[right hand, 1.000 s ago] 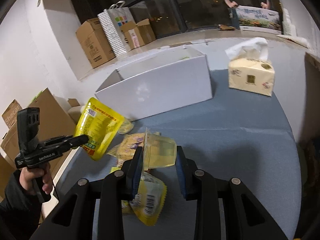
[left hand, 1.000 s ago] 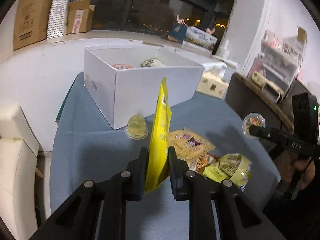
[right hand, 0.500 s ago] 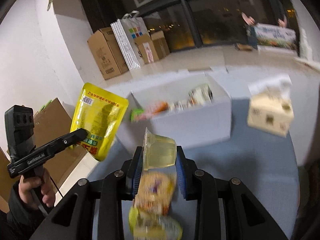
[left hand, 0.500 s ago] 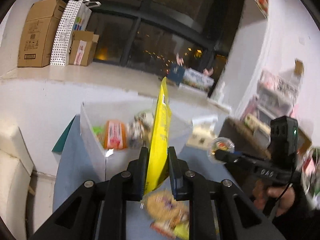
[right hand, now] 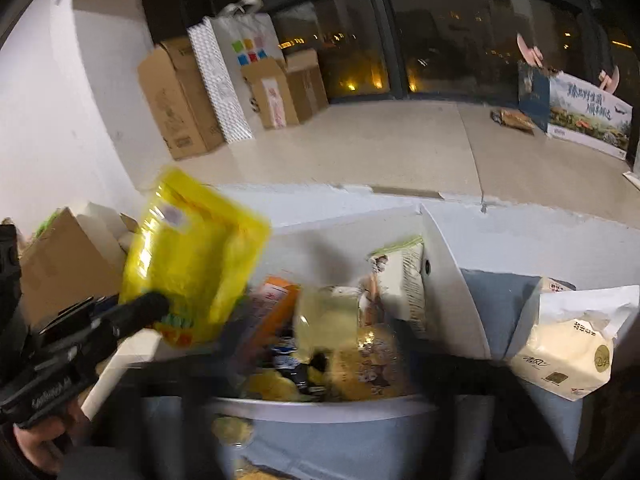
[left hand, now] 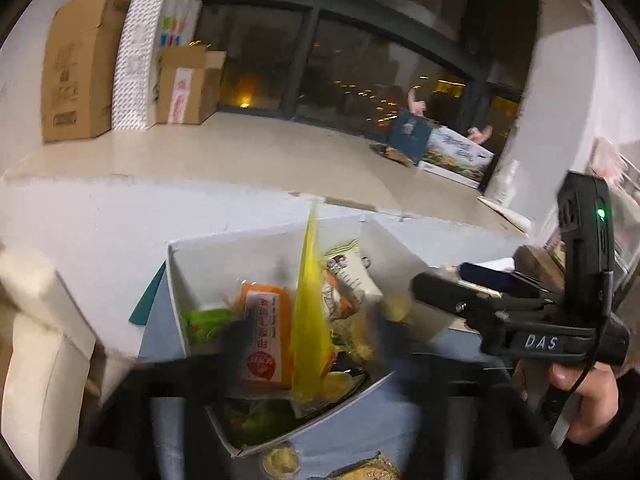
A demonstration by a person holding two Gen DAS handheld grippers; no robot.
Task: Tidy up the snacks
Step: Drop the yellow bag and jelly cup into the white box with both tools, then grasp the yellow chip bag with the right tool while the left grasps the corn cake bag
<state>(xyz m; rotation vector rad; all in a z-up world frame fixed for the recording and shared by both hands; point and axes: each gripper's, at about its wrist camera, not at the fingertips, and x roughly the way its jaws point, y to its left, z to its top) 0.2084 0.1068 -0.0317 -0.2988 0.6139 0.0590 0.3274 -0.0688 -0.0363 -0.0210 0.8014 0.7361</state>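
My left jaws (left hand: 312,364) are opening, the yellow pouch (left hand: 310,312) edge-on between them at frame centre, above the white box (left hand: 176,280). My right jaws (right hand: 320,364) are opening too, a clear jelly cup (right hand: 326,320) (blurred) between them over the same box. A tissue pack (right hand: 564,356) sits lower right on the bench (right hand: 496,304).

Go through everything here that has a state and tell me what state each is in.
White box: open-topped, holding snack packs.
Yellow pouch: upright over the box, between the opening left claw jaws.
Clear jelly cup: over the box, between the opening right claw jaws.
Tissue pack: a tissue sticking out.
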